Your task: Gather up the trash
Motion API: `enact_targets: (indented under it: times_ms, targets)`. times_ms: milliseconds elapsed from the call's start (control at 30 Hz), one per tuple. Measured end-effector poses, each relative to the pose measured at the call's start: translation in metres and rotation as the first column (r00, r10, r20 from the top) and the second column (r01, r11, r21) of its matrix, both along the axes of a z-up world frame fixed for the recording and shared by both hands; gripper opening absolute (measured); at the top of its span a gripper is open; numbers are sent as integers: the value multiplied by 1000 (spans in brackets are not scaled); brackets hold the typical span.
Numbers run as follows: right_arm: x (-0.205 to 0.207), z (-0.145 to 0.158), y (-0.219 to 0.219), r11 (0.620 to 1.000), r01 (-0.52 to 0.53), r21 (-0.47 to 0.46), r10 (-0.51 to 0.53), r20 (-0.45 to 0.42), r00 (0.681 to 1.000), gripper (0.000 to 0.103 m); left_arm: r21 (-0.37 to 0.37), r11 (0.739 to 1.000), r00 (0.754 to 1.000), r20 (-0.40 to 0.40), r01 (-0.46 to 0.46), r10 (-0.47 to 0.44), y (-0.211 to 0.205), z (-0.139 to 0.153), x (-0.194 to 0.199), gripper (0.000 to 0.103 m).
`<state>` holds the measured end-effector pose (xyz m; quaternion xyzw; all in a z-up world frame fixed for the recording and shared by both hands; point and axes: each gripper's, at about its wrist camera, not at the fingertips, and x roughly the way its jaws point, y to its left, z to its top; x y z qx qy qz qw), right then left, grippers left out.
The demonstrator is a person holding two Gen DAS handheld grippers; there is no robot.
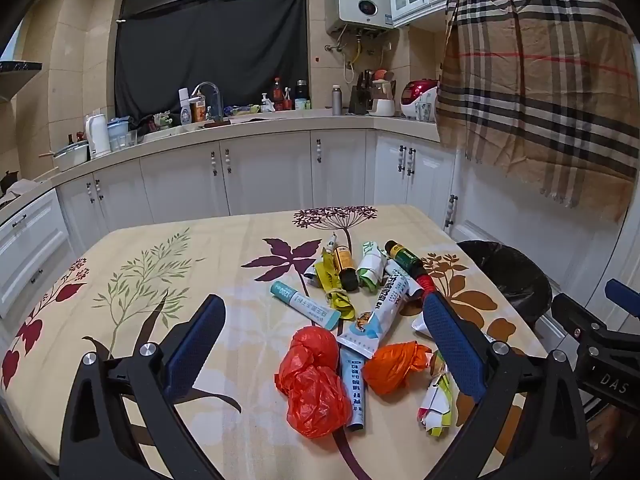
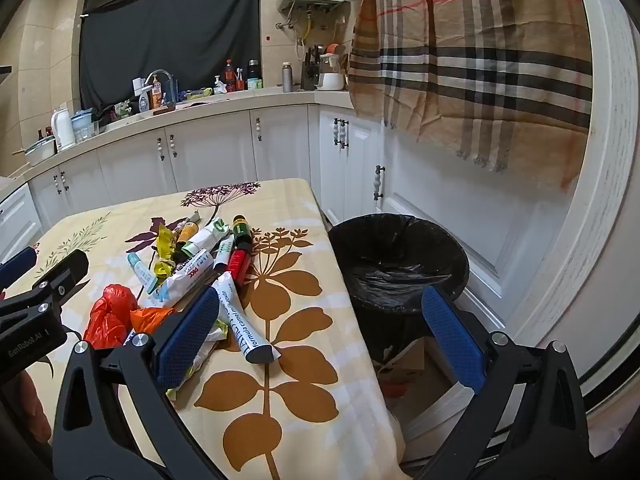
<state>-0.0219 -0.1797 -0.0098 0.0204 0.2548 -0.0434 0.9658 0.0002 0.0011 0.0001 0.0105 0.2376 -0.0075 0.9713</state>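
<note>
Both tools spread wide, nothing gripped: left tool (image 1: 324, 340), right tool (image 2: 320, 328). Trash pile (image 1: 352, 312) on surface left of bin (image 2: 400, 256). Take bin-side tube (image 2: 244, 320) first, pinch mid-body, carry over bin rim

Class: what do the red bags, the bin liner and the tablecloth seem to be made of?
Red bags: thin plastic film, glossy and crumpled, slightly translucent. Bin liner: black plastic film, shiny wrinkles over the rim. Tablecloth: probably printed woven fabric, matte, with soft creases.
</note>
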Motion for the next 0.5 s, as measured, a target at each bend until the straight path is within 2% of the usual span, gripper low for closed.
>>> enact_targets:
  times_ms: [500]
  targets:
    - [0, -1, 0, 1000, -1, 5, 1, -5, 1000, 99, 15, 1000, 1000, 3, 1, -1, -2, 0, -4, 96]
